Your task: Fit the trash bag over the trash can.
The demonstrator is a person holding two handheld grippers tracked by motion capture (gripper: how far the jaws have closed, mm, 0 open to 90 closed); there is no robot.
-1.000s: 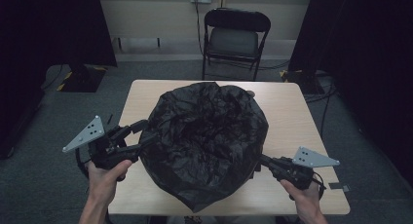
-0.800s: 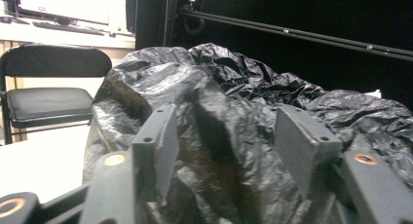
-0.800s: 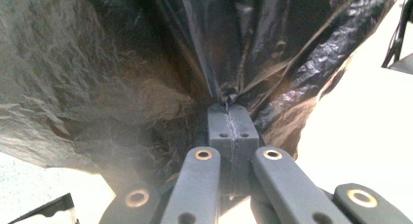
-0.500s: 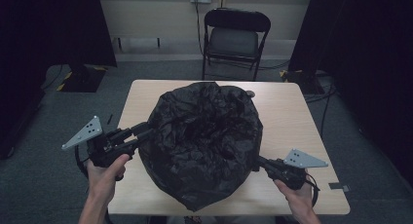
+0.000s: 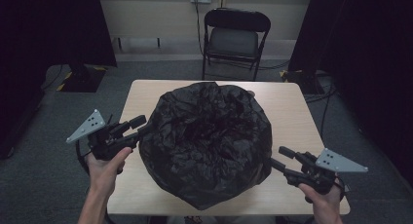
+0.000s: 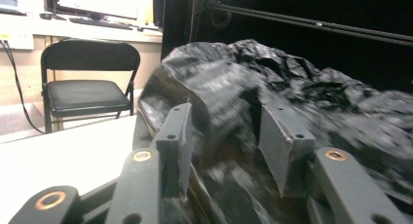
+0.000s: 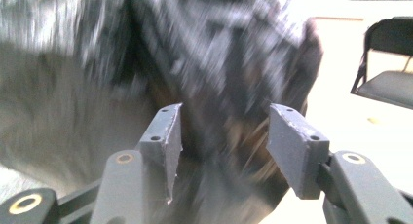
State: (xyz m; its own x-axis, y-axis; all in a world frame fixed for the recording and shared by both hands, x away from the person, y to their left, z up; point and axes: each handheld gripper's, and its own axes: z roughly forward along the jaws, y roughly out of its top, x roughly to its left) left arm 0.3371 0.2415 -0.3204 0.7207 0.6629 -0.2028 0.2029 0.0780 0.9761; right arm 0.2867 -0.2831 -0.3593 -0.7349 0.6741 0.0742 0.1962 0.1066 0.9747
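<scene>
A: Black bag (image 5: 207,143) — where's it sit?

B: Middle of the worktop (image 5: 287,107), big crumpled mound of black plastic w/ a dark hollow at its top. Covers most of the surface; its near edge reaches the worktop's front edge.

A: Left tool (image 5: 139,126)?

B: At the bag's left side, held in the person's left hand (image 5: 104,163), off the worktop's left edge. Jaw tips meet the bag's flank in the high view. In the left gripper view (image 6: 224,131) a fold of the plastic sits between the two jaws, jaws part open. Can't tell if the pads press on it, pic's blurred there. Jaws have just been opening a bit.

A: Right tool (image 5: 277,158)?

B: At the bag's lower right, in the right hand (image 5: 324,202), over the worktop's near right corner. Jaws have just been opening; they stand apart now. Right gripper view (image 7: 221,131): gap between pads is clear, bag just ahead of them, very blurred. Nothing gripped as far as I can see.

A: Anything else around?

B: Folding chair (image 5: 236,39) behind the worktop, by the wall. Grey carpet (image 5: 44,151) under it all, dark curtains either side.
</scene>
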